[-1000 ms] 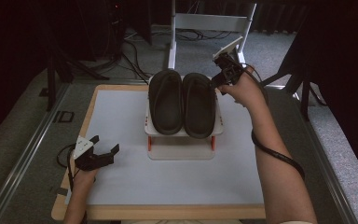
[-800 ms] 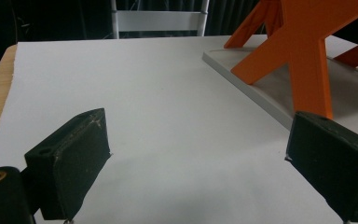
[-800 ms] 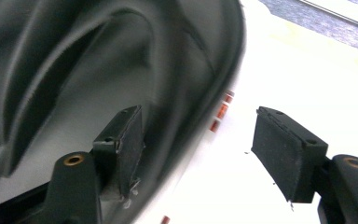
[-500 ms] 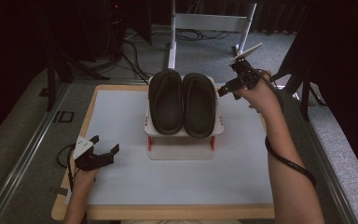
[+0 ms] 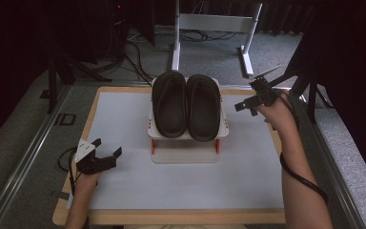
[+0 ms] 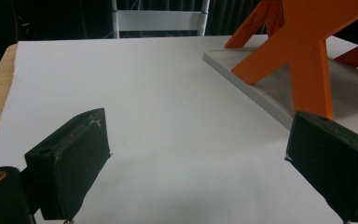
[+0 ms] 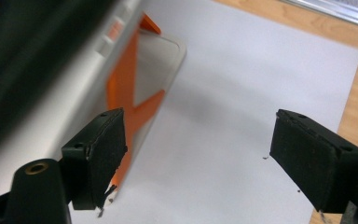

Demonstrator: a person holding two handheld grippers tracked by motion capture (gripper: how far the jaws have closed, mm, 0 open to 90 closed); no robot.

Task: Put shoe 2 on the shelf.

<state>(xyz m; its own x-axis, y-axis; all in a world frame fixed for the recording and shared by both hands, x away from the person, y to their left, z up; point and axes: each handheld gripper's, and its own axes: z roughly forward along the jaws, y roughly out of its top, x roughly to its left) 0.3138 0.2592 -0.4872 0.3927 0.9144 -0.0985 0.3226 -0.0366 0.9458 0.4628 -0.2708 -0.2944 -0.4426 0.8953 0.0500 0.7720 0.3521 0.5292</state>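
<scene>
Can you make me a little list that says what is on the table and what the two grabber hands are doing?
Table: wooden-edged table with a white top sheet
Stand: small white shelf on orange cross-shaped legs, on a flat white base plate
Shoes: pair of dark rubber slippers, side by side on the shelf
Left gripper: open, low over the white sheet near the table's left edge, holding nothing
Right gripper: open, raised to the right of the slippers, holding nothing
Touching: neither gripper touches the slippers or the shelf

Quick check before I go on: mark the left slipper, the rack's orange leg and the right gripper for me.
Left slipper (image 5: 169, 102): high view, middle of its footbed.
Orange leg (image 6: 311, 70): left gripper view, front upright.
Right gripper (image 5: 246, 106): high view, between its open jaws.
</scene>
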